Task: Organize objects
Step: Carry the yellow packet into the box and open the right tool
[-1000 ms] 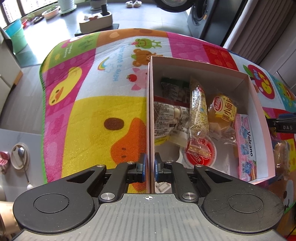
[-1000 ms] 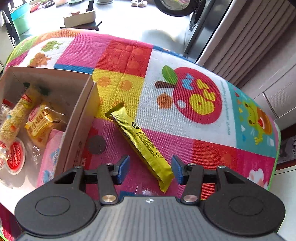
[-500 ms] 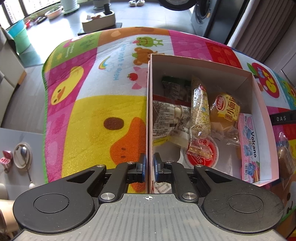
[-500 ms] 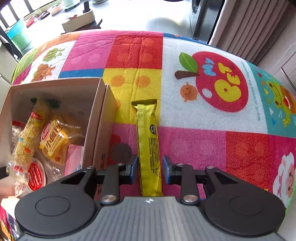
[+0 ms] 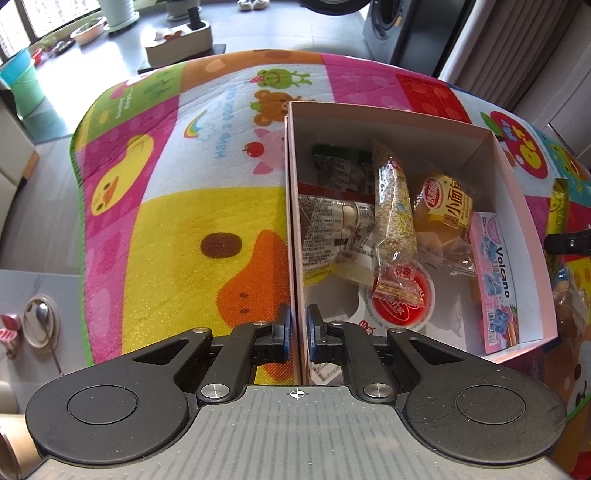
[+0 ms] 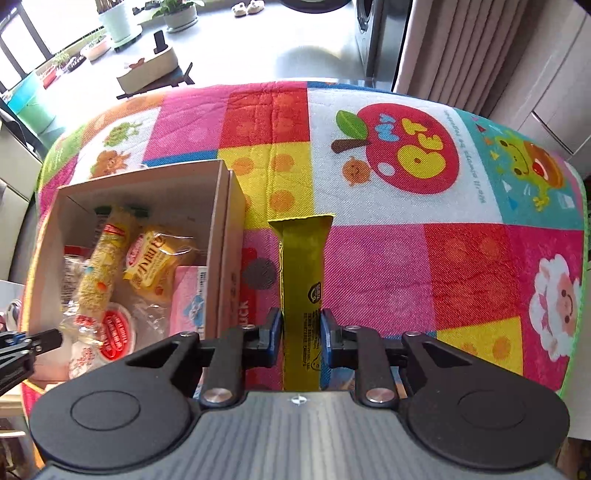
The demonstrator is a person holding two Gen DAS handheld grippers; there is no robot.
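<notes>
My right gripper (image 6: 301, 325) is shut on a long yellow snack bar (image 6: 301, 258), which sticks out forward and is lifted above the colourful mat, just right of the cardboard box (image 6: 221, 236). The bar's tip (image 5: 558, 206) also shows past the box's right wall in the left wrist view. My left gripper (image 5: 298, 326) is shut on the box's left wall (image 5: 293, 221), one finger outside and one inside. The box holds several snacks: a pink Volcano pack (image 5: 496, 269), a yellow bun pack (image 5: 445, 206), a long grain bar (image 5: 393, 206) and a red-lidded cup (image 5: 400, 304).
The box rests on a patchwork cartoon mat (image 6: 406, 258) over a table. A spoon in a round holder (image 5: 40, 321) lies off the mat at the left. Floor, plant pots and a washing machine (image 5: 399, 22) are beyond the far edge.
My right gripper shut on the yellow bar and lifted it, so the bar now points straight ahead. The left gripper kept its hold on the box wall.
</notes>
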